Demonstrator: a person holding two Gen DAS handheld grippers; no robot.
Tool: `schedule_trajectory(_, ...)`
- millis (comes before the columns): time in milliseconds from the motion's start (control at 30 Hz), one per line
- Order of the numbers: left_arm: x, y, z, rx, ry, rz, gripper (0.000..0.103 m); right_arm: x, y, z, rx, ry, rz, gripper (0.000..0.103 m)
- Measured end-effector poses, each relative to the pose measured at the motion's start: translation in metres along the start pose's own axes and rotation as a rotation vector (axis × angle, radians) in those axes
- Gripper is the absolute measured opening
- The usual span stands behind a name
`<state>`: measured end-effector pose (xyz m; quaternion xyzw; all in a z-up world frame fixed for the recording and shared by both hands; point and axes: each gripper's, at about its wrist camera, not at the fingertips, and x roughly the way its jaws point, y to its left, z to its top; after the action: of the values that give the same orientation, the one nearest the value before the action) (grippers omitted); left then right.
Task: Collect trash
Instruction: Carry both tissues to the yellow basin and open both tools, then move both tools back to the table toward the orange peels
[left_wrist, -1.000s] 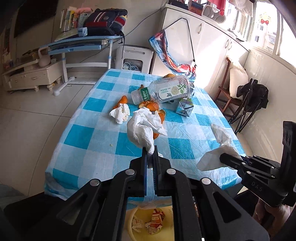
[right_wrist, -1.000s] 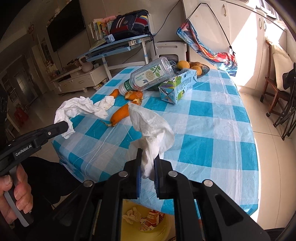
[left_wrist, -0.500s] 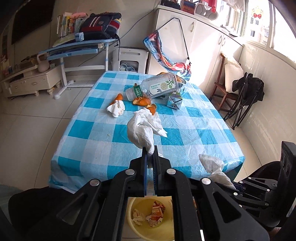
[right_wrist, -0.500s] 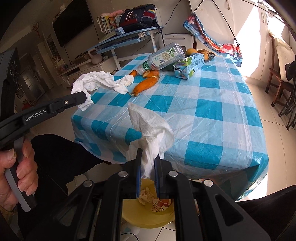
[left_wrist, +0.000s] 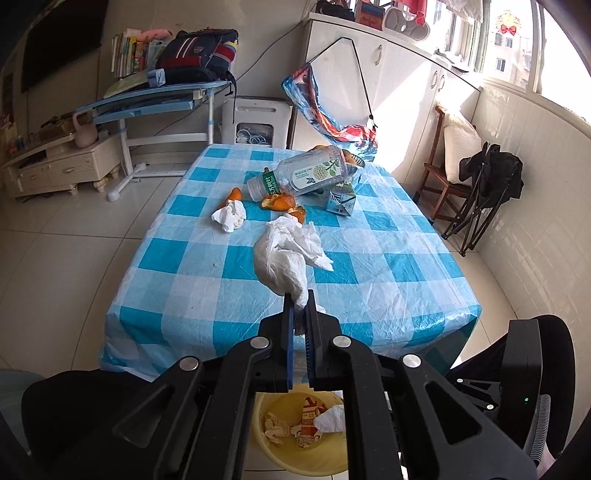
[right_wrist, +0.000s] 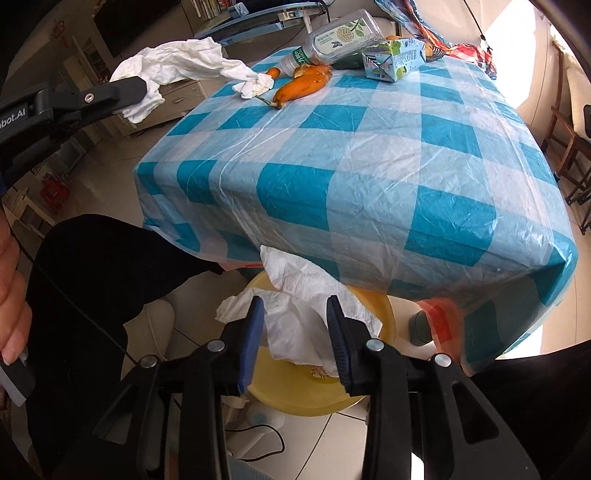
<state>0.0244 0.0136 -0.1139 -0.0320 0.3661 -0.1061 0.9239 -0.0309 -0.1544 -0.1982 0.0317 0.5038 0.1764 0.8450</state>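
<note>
My left gripper (left_wrist: 300, 308) is shut on a crumpled white tissue (left_wrist: 286, 258), held in front of the table's near edge above the yellow bin (left_wrist: 295, 459). It also shows in the right wrist view (right_wrist: 136, 86), with its tissue (right_wrist: 177, 64). My right gripper (right_wrist: 295, 314) is open over the yellow bin (right_wrist: 384, 314); a second white tissue (right_wrist: 306, 306) hangs loose between its fingers, falling toward the bin. The bin holds paper scraps and a carton (left_wrist: 306, 424).
On the blue-checked table (left_wrist: 369, 266) lie a small tissue ball (left_wrist: 229, 216), orange peels (left_wrist: 279, 202), a tipped plastic bottle (left_wrist: 303, 175) and a drink carton (left_wrist: 341, 199). A folding chair (left_wrist: 484, 188) stands at the right. My black-clad legs flank the bin.
Both grippers have drawn back from the table and lowered over the bin. My right gripper has opened and released its tissue. The left stays shut on its tissue.
</note>
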Motion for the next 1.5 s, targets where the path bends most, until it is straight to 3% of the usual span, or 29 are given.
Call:
schedule_trajectory(167,-0.001,-0.008,-0.008,0.018,0.021,-0.011,0.006,-0.013,-0.005,0.003,0.031,-0.073,-0.007,0.038)
schedule_trajectory(300,0.000,-0.014,-0.017,0.031,0.044,-0.023,0.006,-0.034,-0.011,0.005,0.063,-0.196,-0.018,0.051)
schedule_trajectory(467,0.007,-0.021,-0.032,0.042,0.100,-0.045,0.006,-0.051,-0.020,0.008,0.103,-0.296,-0.040,0.053)
schedule_trajectory(1000,0.052,-0.046,-0.093,0.090,0.387,-0.122,0.007,-0.060,-0.027,0.010,0.138,-0.357,-0.070,0.057)
schedule_trajectory(1233,0.052,-0.041,-0.091,0.083,0.392,-0.086,0.034,-0.060,-0.027,0.011,0.133,-0.357,-0.074,0.058)
schedule_trajectory(1500,0.048,-0.039,-0.085,0.078,0.372,-0.073,0.041,-0.060,-0.027,0.011,0.134,-0.358,-0.074,0.059)
